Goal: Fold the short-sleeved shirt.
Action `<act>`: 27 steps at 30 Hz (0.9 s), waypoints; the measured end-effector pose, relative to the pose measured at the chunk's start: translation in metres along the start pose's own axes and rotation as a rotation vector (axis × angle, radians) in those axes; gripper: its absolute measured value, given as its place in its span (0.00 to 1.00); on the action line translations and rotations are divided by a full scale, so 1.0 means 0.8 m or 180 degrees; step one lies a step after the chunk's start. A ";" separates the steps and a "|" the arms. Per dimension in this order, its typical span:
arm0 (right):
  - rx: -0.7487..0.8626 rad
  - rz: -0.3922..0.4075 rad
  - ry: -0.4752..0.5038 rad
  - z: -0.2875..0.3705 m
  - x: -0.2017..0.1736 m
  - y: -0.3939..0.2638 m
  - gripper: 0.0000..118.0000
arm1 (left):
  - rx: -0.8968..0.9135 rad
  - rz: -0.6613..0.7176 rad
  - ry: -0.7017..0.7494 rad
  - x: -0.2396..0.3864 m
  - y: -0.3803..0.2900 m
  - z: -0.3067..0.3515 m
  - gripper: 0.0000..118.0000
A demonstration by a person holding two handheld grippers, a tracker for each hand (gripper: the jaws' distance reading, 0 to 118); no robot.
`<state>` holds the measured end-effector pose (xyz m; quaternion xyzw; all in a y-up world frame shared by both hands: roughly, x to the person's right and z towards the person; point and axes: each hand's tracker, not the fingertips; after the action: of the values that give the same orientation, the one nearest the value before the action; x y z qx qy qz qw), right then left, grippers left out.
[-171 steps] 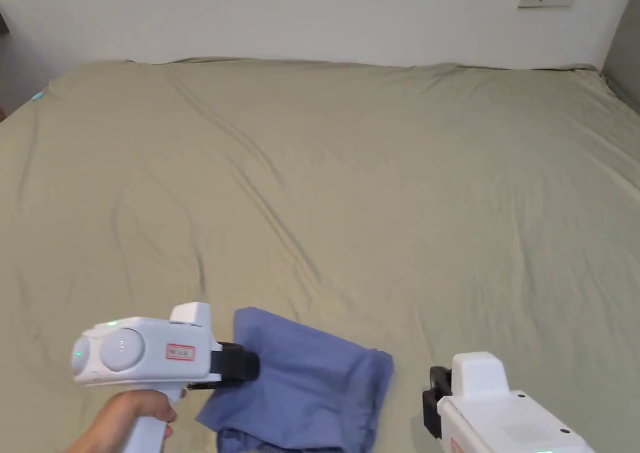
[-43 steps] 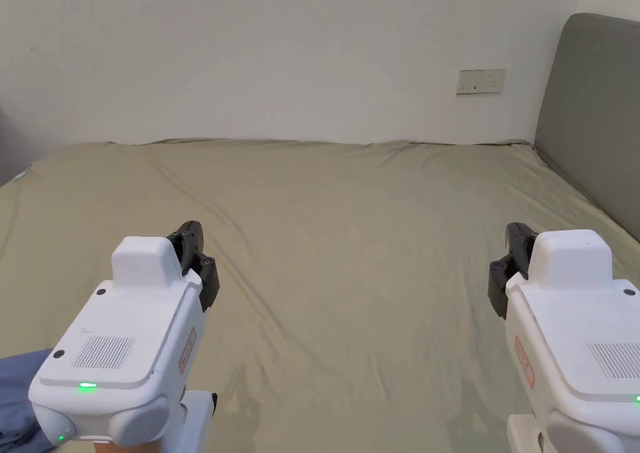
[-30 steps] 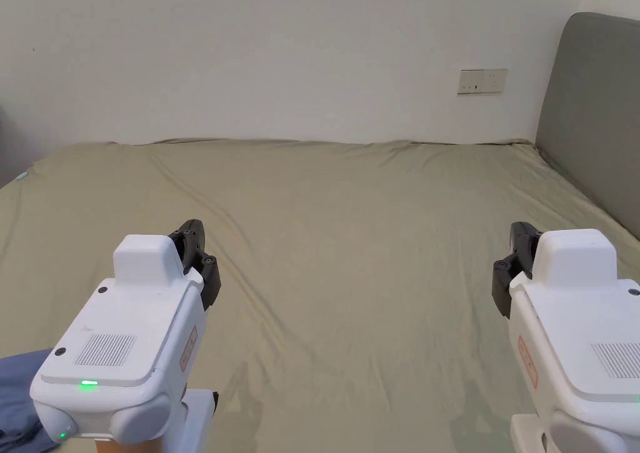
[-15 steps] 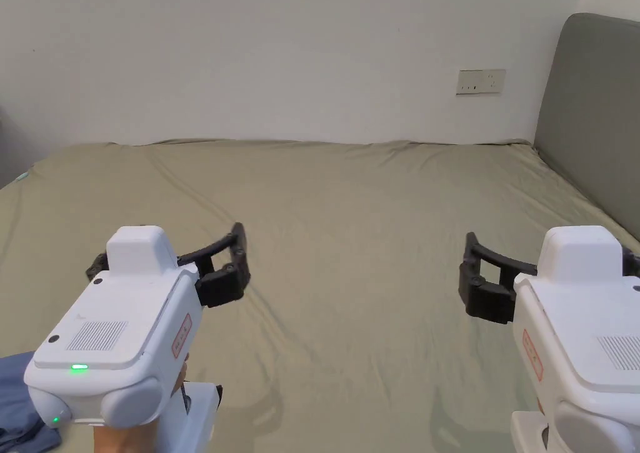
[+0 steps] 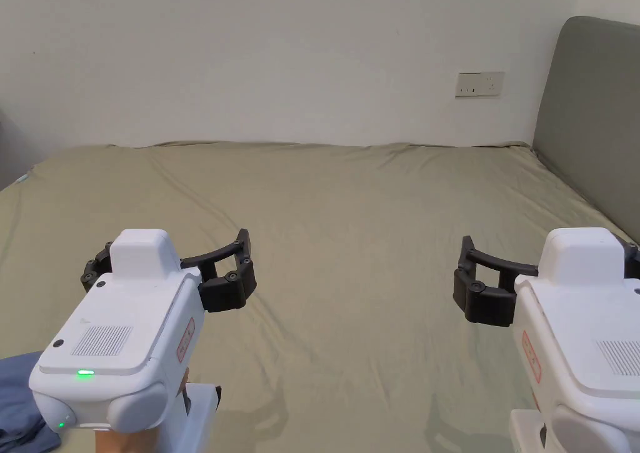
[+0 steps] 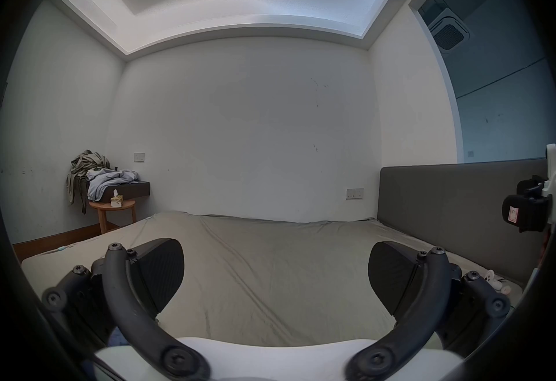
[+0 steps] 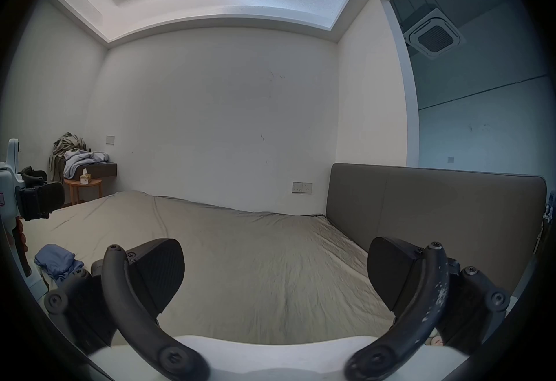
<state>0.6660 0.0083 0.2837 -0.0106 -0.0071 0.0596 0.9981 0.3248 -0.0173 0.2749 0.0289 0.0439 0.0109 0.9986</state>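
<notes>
While both jaws gape wide and empty, left gripper and right gripper hover over the bed; one blue short-sleeved shirt lies folded at eight o'clock.

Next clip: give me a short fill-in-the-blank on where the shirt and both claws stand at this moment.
1. Both jaws of the left claw stand ____.
2. The right claw holds ____ between its jaws.
3. The blue shirt lies on the bed, near the ____ claw.
4. The socket is mounted on the ____.

Missing words: open; nothing; left; wall
</notes>
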 end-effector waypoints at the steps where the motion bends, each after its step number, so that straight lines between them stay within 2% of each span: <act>1: 0.0000 -0.0001 0.0002 0.000 0.000 0.000 1.00 | 0.0005 0.0008 -0.0003 0.000 0.000 0.000 1.00; 27: 0.0011 0.0011 0.0031 -0.002 -0.002 -0.001 1.00 | -0.0001 -0.0069 -0.0033 0.005 -0.001 0.001 1.00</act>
<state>0.6644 0.0072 0.2824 -0.0092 -0.0022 0.0612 0.9981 0.3290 -0.0184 0.2756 0.0283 0.0389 -0.0001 0.9988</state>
